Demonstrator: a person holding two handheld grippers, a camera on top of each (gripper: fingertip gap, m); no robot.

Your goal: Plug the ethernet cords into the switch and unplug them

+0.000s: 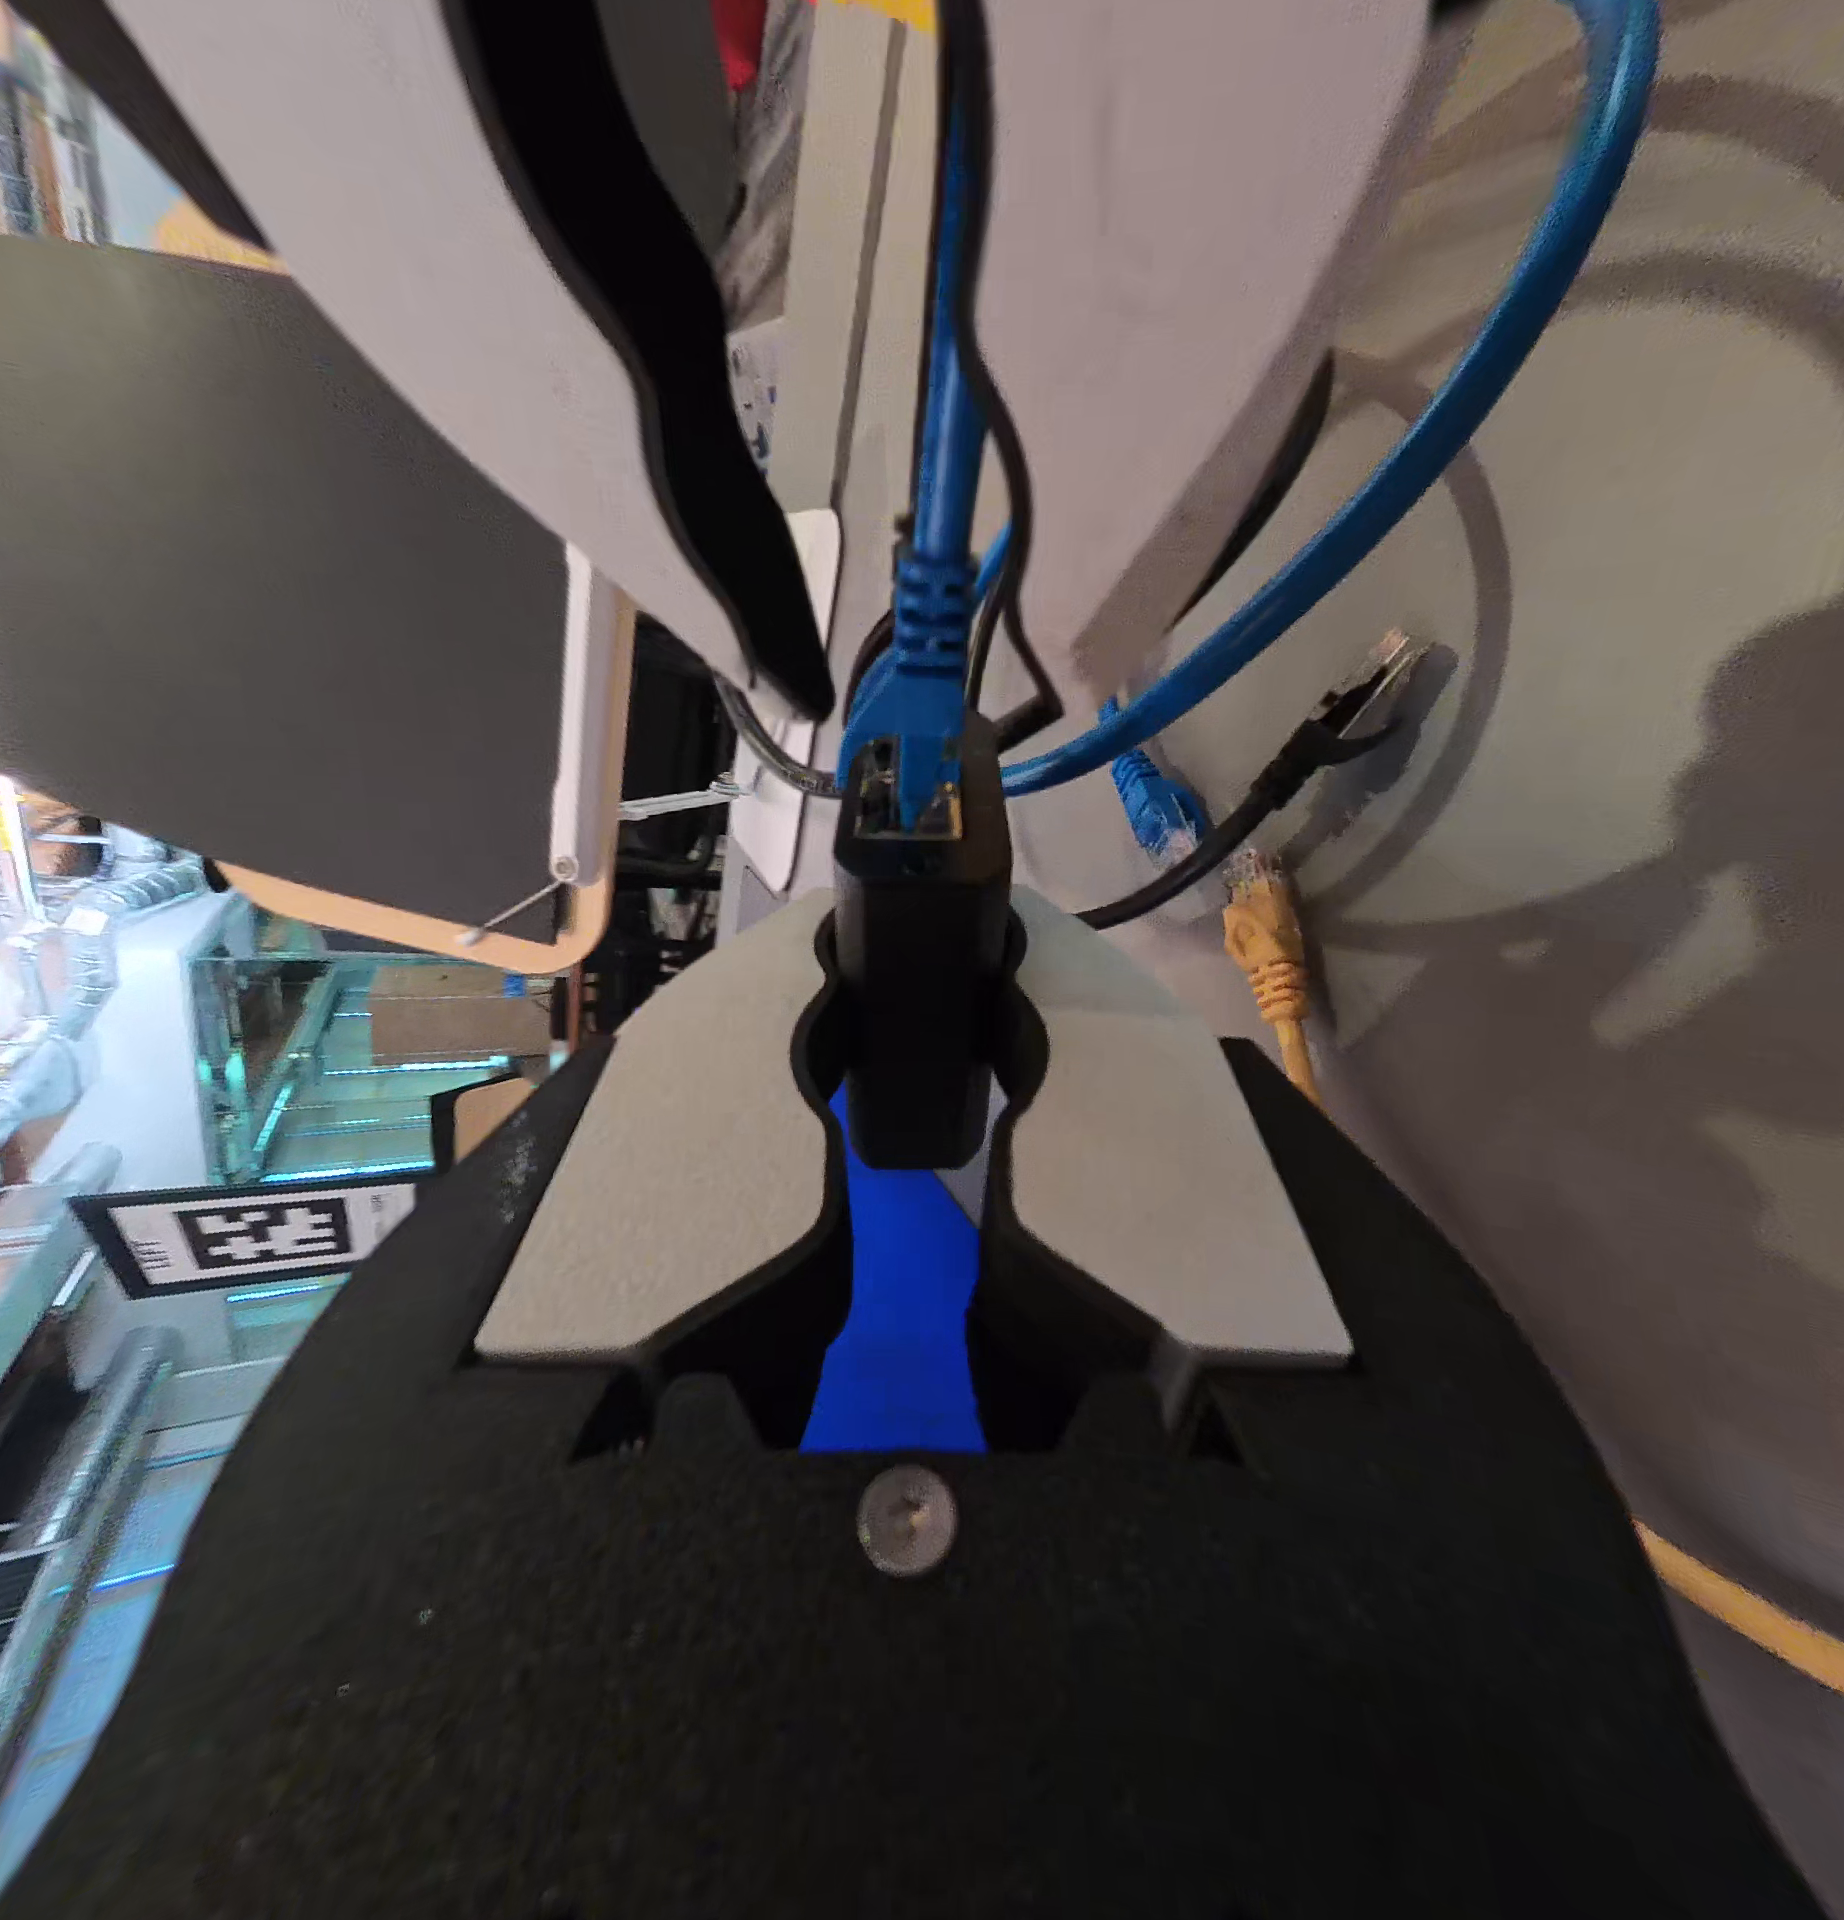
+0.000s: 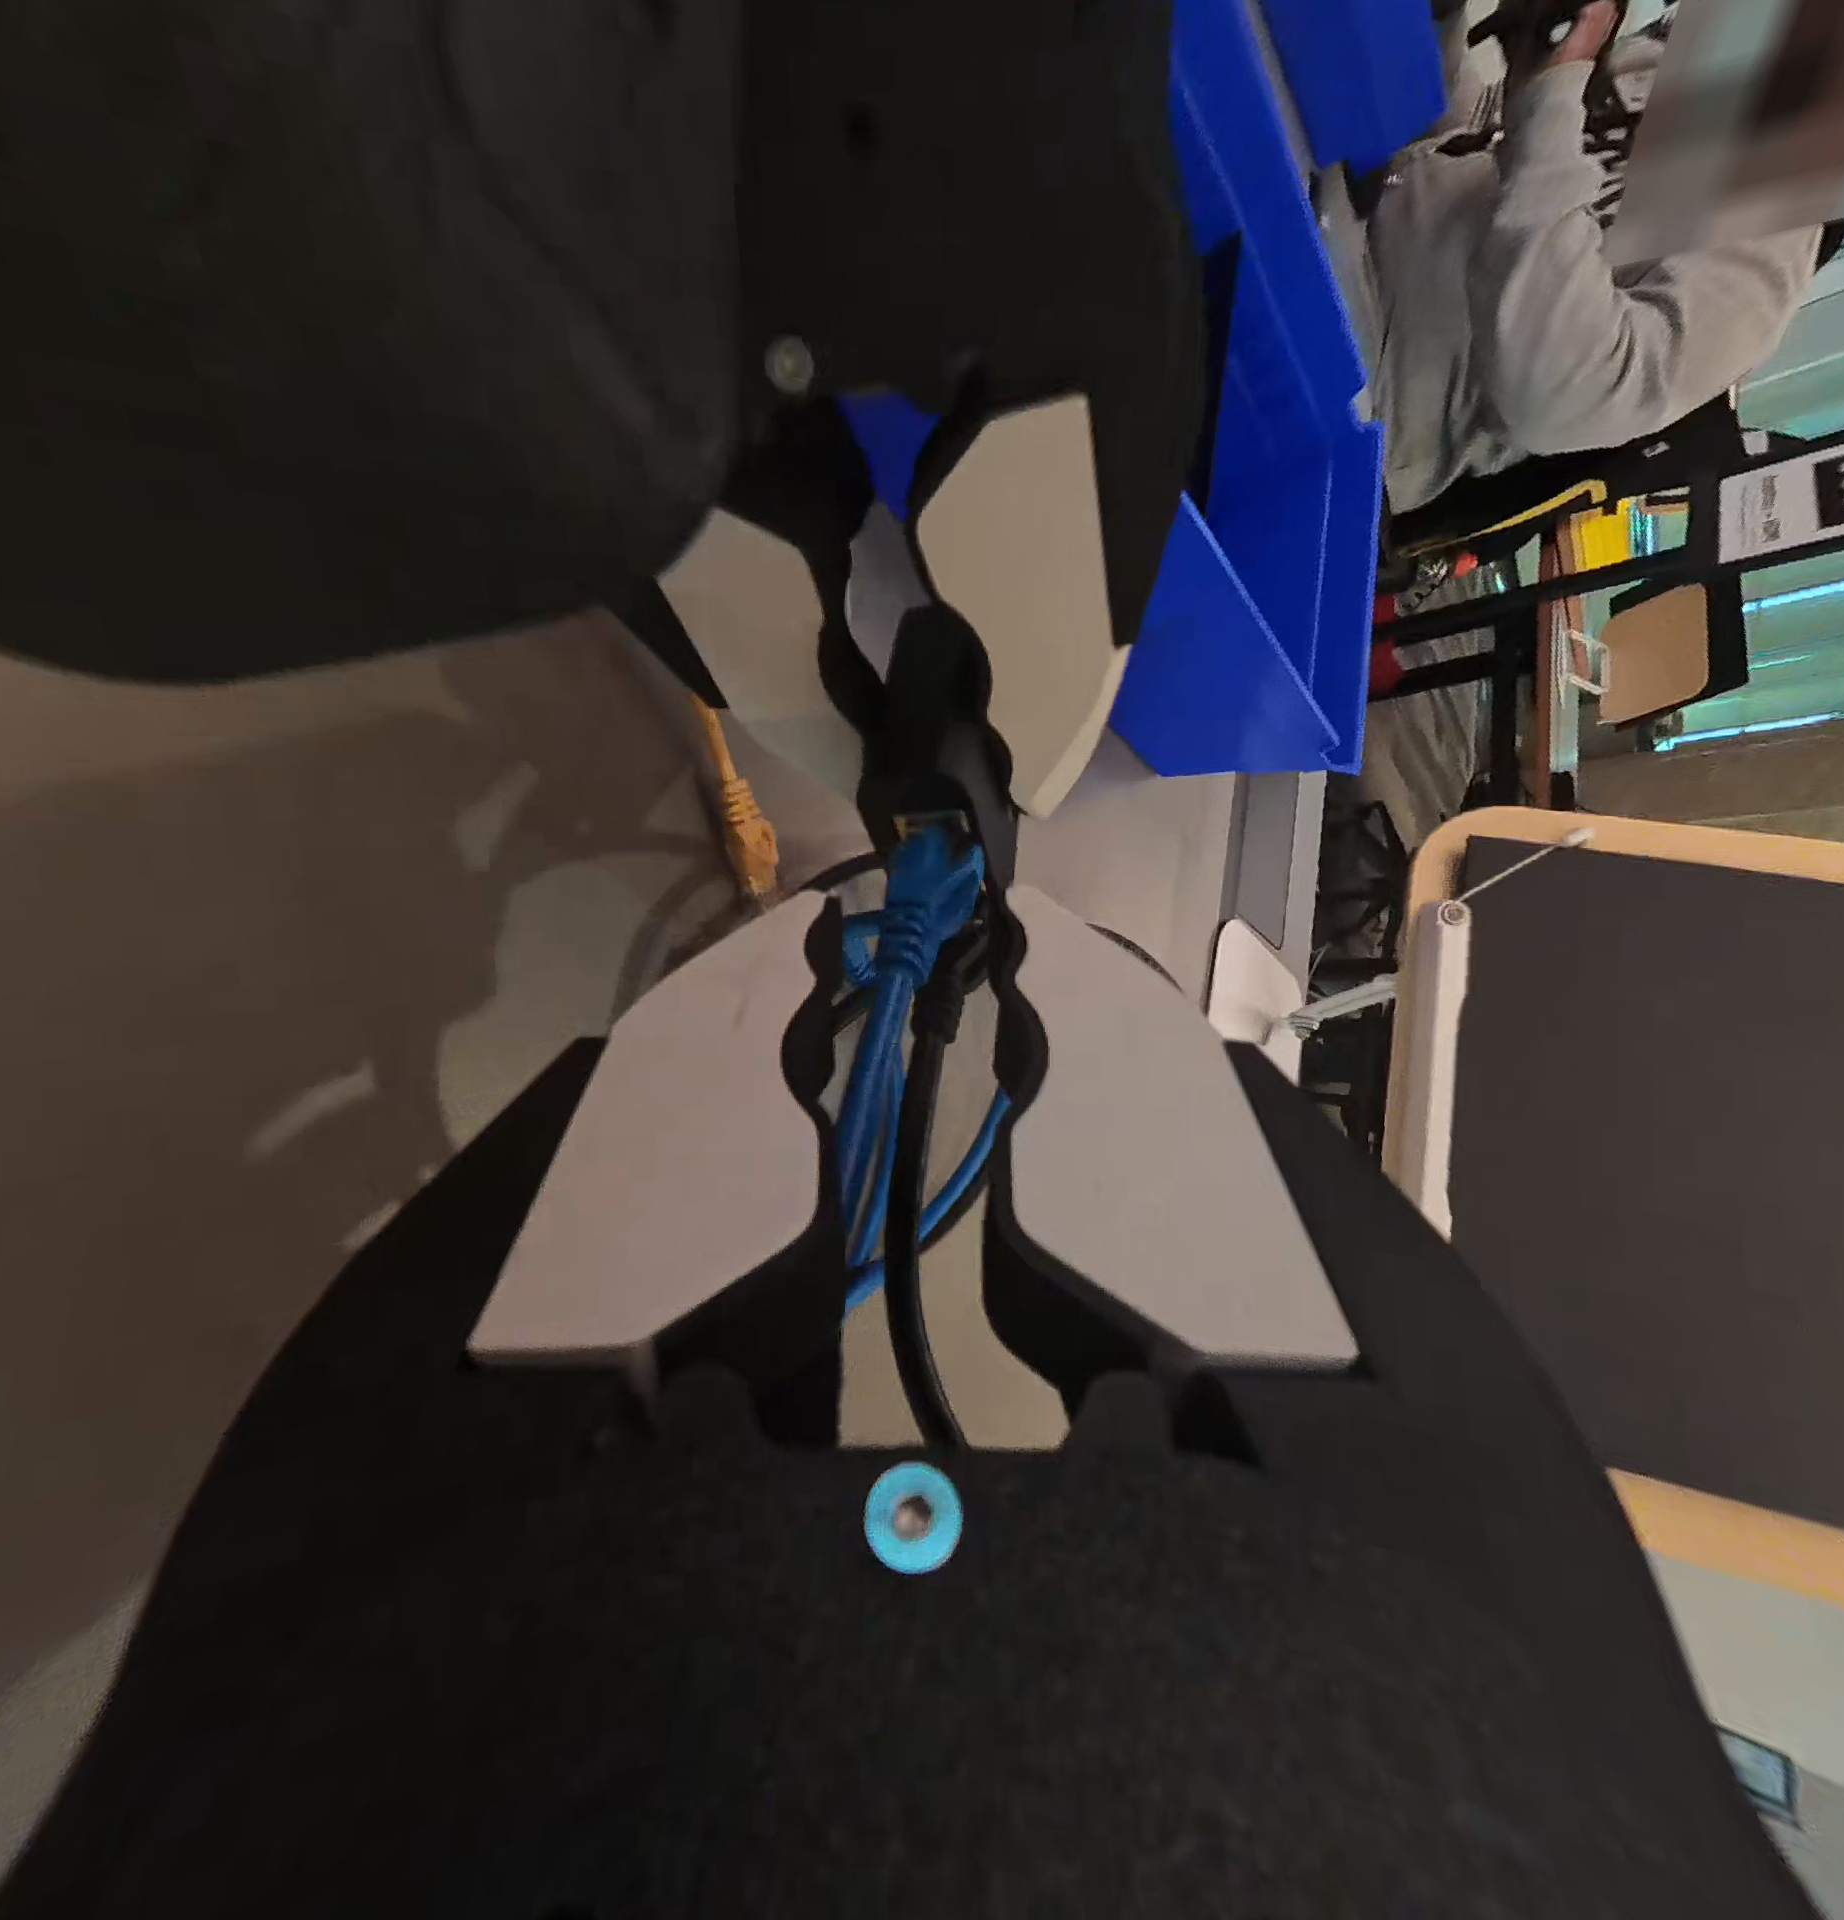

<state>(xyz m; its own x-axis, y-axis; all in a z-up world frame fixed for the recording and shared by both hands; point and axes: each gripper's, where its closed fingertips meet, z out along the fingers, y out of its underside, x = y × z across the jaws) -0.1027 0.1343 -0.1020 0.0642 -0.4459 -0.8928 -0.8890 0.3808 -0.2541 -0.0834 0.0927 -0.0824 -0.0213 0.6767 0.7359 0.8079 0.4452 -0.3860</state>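
Clamping the black switch (image 1: 923, 935) at frame centre, left tongs (image 1: 920, 935) hold it end-on; blue plug (image 1: 913, 717) sits directly above along its axis, right tongs (image 2: 918, 935) seemingly closing around it.

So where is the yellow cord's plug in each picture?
Left wrist view: the yellow plug lies right of centre on the grey table, just right of the left claw that grips the black switch.
Right wrist view: the yellow plug sits left of centre, beside the far claw.
Shared landmark: the blue plug at the black switch.
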